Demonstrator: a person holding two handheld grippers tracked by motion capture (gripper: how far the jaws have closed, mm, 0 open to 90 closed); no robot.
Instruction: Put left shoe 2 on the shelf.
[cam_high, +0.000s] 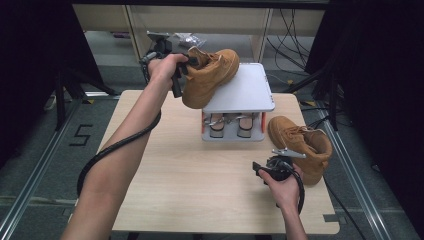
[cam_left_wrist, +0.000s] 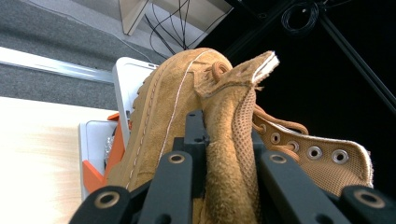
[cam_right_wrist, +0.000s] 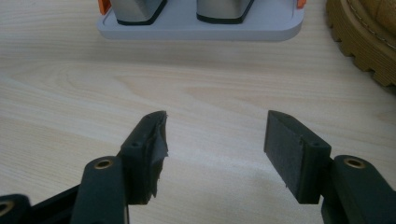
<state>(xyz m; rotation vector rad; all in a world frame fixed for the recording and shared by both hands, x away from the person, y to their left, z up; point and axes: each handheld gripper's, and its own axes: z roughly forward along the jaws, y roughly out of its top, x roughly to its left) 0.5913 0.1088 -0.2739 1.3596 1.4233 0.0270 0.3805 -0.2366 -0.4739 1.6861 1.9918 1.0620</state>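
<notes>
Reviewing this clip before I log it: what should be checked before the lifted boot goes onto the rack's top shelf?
1. Left gripper clamped on lifted boot at its heel collar: ok.
2. Boot over the white top shelf: partly, toe hangs off the left edge: not ok.
3. Shelf surface bare: ok.
4. Right gripper open, holding nothing: ok.
5. Second boot on the table, beside the rack: ok.
6. Grip firmness: cannot tell.

Light wood table (cam_high: 210, 185) stands on grey carpet floor (cam_high: 30, 165); a "5" mark (cam_high: 81, 135) is taped there. Metal floor rails (cam_high: 30, 175) flank it. Pale shelving (cam_high: 200, 25) behind, cables (cam_high: 292, 30) hanging, surroundings dark.
</notes>
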